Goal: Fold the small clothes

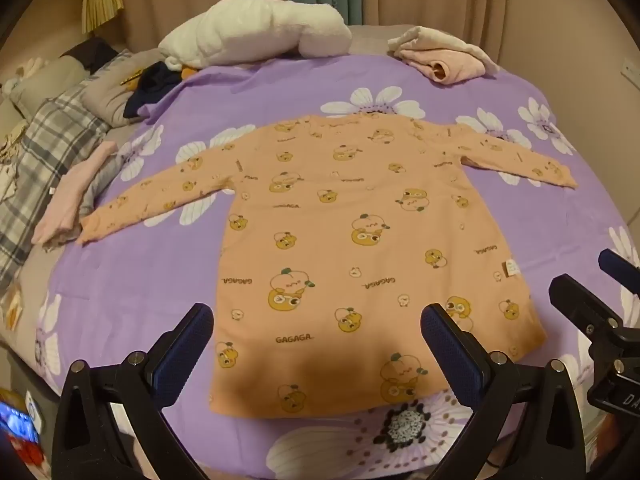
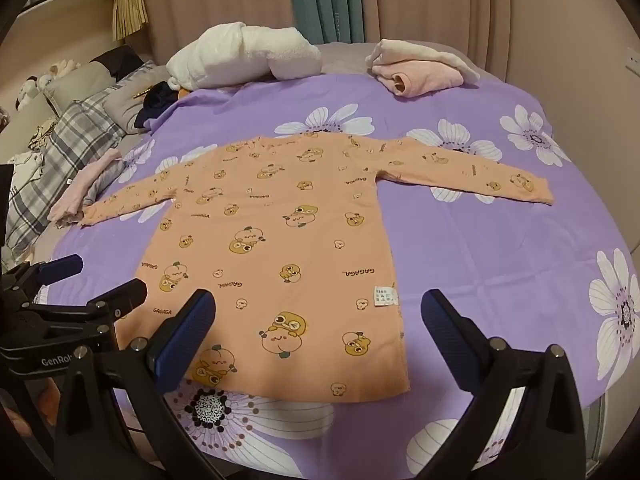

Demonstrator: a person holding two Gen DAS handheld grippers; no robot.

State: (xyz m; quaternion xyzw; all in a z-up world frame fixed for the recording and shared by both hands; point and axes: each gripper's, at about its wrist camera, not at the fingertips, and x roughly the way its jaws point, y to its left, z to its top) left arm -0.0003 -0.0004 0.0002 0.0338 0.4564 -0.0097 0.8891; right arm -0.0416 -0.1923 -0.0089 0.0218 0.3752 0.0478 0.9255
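Note:
A small peach long-sleeved shirt (image 1: pixel 340 240) with cartoon prints lies flat on the purple flowered bedspread (image 1: pixel 140 288), both sleeves spread out, hem nearest me. It also shows in the right wrist view (image 2: pixel 280 248). My left gripper (image 1: pixel 318 320) is open and empty, hovering over the shirt's hem. My right gripper (image 2: pixel 318 308) is open and empty above the hem's right corner. The right gripper shows at the left wrist view's right edge (image 1: pixel 592 284), and the left gripper at the right wrist view's left edge (image 2: pixel 96 276).
A folded pink and cream garment (image 1: pixel 444 54) lies at the far right of the bed. A white fluffy bundle (image 1: pixel 256 32) lies at the back. A pink and grey garment (image 1: pixel 76 196) lies by the left sleeve cuff. Plaid pillows (image 1: pixel 44 148) lie at left.

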